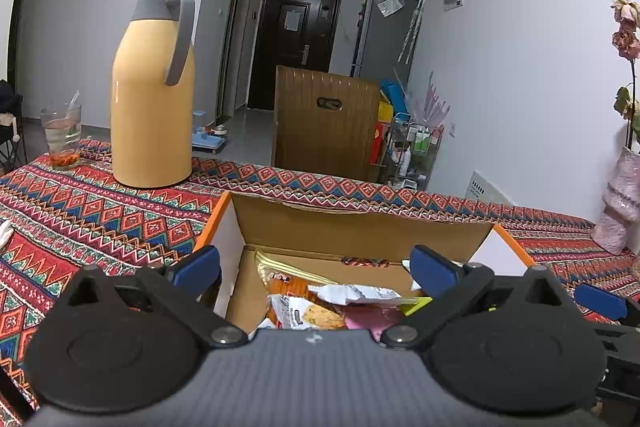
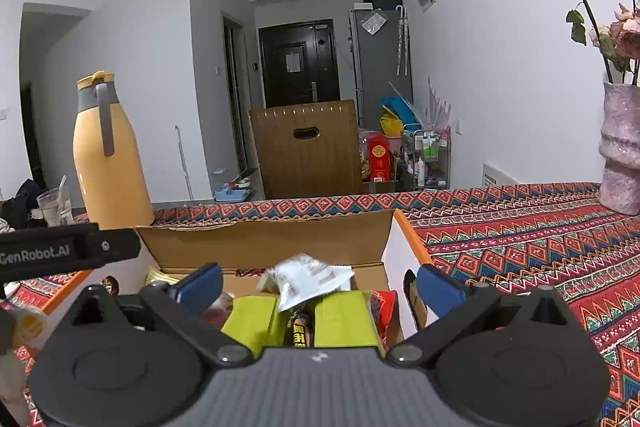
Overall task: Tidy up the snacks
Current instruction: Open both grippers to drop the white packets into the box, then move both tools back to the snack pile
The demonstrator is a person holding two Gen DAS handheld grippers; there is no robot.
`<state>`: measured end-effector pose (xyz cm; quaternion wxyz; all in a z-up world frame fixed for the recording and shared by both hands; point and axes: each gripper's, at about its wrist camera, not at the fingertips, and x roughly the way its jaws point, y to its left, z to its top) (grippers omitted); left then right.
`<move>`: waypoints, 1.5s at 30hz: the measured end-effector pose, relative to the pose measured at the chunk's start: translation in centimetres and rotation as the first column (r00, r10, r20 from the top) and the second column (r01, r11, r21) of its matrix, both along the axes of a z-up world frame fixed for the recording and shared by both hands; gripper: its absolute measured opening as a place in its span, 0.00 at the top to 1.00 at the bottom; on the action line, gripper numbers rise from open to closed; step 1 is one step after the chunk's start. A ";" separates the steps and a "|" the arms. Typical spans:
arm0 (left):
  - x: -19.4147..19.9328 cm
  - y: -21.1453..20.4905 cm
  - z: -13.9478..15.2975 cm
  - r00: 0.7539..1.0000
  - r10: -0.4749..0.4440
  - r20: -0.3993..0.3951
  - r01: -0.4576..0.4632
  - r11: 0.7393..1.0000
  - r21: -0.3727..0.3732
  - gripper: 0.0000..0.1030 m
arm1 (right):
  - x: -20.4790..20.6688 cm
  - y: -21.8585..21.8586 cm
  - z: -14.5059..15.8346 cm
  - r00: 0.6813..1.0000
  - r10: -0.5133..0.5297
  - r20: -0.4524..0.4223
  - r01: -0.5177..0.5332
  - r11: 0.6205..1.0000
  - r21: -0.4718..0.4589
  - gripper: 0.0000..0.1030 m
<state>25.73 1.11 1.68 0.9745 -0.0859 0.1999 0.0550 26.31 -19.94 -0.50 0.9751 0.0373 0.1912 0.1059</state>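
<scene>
1. We count one cardboard box (image 1: 360,227), open-topped.
2. We count several snack packets (image 2: 308,279) heaped inside it; overlap prevents an exact number.
3. We count one yellow thermos jug (image 1: 154,87).
4. We count one drinking glass (image 1: 62,135).
5. We count one pink vase (image 2: 622,147) with dried flowers.
6. We count two grippers: left gripper (image 1: 316,267), right gripper (image 2: 320,283).

light: even, dim indoor | blur: white packet (image 2: 308,281) smeared, perhaps moving | edges: fisheye-bent, dark corners
</scene>
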 end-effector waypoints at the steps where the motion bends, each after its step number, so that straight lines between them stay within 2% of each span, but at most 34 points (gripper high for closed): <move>1: 0.0 0.0 0.0 1.000 0.001 0.000 -0.001 1.000 -0.001 0.00 | 0.0 0.0 -0.1 1.000 -0.002 -0.002 0.002 1.000 0.000 0.00; 9: -0.2 0.0 0.2 1.000 0.003 0.006 -0.003 1.000 -0.003 0.00 | 0.1 -0.1 -0.2 1.000 -0.011 -0.008 0.011 1.000 0.000 0.00; 15: -0.9 -0.1 1.6 1.000 0.012 0.020 -0.012 1.000 -0.004 0.00 | -0.6 -0.3 1.1 1.000 -0.011 0.021 0.011 1.000 0.001 0.00; 22: -3.0 -0.1 3.3 0.999 0.010 0.037 -0.011 1.000 0.011 0.00 | -2.3 -0.3 3.1 0.998 0.010 0.061 -0.009 1.000 -0.020 0.00; 29: -6.1 0.0 3.7 0.999 -0.006 0.034 0.004 0.999 0.043 0.00 | -5.3 -0.5 4.1 0.997 0.027 0.077 -0.024 0.999 -0.049 0.00; 38: -10.3 1.0 2.9 1.000 -0.025 -0.004 0.025 0.997 0.068 0.00 | -9.7 -1.0 3.3 0.998 0.042 0.043 -0.038 0.996 -0.085 0.00; 45: -13.0 2.0 0.3 0.997 -0.040 -0.068 0.045 0.996 0.071 0.00 | -12.8 -1.3 1.4 0.998 0.057 -0.011 -0.058 0.991 -0.121 0.00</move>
